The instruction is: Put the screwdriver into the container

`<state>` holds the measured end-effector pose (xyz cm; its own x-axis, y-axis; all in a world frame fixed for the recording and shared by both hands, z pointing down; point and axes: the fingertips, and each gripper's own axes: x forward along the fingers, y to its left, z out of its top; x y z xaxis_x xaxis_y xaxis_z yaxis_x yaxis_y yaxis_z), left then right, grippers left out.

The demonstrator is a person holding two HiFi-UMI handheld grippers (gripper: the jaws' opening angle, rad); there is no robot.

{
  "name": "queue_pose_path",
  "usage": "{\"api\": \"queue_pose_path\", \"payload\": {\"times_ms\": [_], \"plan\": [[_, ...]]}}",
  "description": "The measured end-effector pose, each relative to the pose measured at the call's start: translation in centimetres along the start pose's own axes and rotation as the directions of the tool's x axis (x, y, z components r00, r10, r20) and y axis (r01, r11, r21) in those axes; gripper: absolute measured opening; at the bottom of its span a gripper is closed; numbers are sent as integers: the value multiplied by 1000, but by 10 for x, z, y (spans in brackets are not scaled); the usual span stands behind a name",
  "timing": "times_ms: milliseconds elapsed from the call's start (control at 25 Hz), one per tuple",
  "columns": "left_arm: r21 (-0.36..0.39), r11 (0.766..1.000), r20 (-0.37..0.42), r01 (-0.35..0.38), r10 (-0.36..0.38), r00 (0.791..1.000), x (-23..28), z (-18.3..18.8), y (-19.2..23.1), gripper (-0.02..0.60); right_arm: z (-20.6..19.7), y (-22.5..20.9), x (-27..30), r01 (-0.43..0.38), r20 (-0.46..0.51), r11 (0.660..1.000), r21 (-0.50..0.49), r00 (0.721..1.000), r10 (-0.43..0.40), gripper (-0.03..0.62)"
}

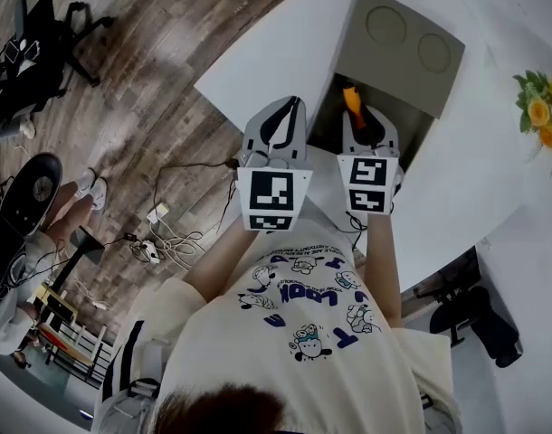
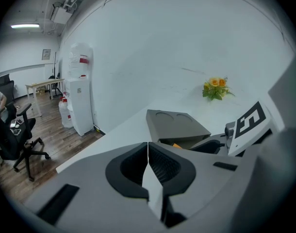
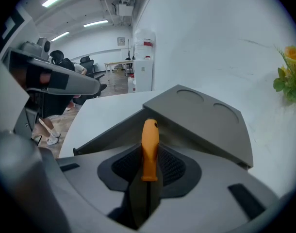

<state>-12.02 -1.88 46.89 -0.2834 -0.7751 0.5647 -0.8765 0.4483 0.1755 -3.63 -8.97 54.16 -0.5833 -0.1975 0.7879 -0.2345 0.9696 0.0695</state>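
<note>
The screwdriver's orange handle [image 3: 150,149] sticks out forward between the pads of my right gripper [image 3: 149,165], which is shut on it. In the head view that orange handle [image 1: 350,100] points from the right gripper [image 1: 367,127] into the open mouth of the grey container [image 1: 395,52] on the white table. The container's lid [image 3: 206,118] has two round recesses and stands raised. My left gripper [image 1: 285,120] hangs just left of the container, jaws closed together and empty [image 2: 148,164].
A white table [image 1: 493,170] carries the container, with yellow flowers [image 1: 543,116] at its far right. Left of the table edge lies wooden floor with cables [image 1: 163,233], an office chair [image 1: 41,52] and a person's feet [image 1: 90,188]. A water dispenser [image 2: 80,93] stands by the wall.
</note>
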Motion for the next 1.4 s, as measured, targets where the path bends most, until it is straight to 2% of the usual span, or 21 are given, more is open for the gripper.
{"api": "queue_pose_path", "payload": {"times_ms": [280, 480, 680, 840, 1040, 1400], "plan": [[-1, 1000, -11, -5, 5, 1000, 0, -5, 4, 18, -9, 0, 6, -4, -46, 1000, 6, 999, 5, 123], [-1, 1000, 2, -2, 2, 1000, -3, -1, 4, 18, 0, -1, -1, 0, -18, 998, 60, 1000, 1, 123], [8, 1000, 26, 13, -14, 1000, -8, 9, 3, 18, 17, -1, -19, 21, 55, 993, 115, 998, -28, 116], [24, 999, 57, 35, -36, 998, -13, 22, 1, 18, 38, 2, -38, 28, 132, 982, 185, 990, -53, 72], [63, 995, 99, 72, -78, 992, -17, 43, -7, 19, 60, 2, -59, 51, 212, 968, 246, 972, -105, 46], [114, 985, 151, 128, -145, 978, -28, 70, -27, 18, 80, 1, -96, 89, 292, 940, 328, 937, -191, 43]]}}
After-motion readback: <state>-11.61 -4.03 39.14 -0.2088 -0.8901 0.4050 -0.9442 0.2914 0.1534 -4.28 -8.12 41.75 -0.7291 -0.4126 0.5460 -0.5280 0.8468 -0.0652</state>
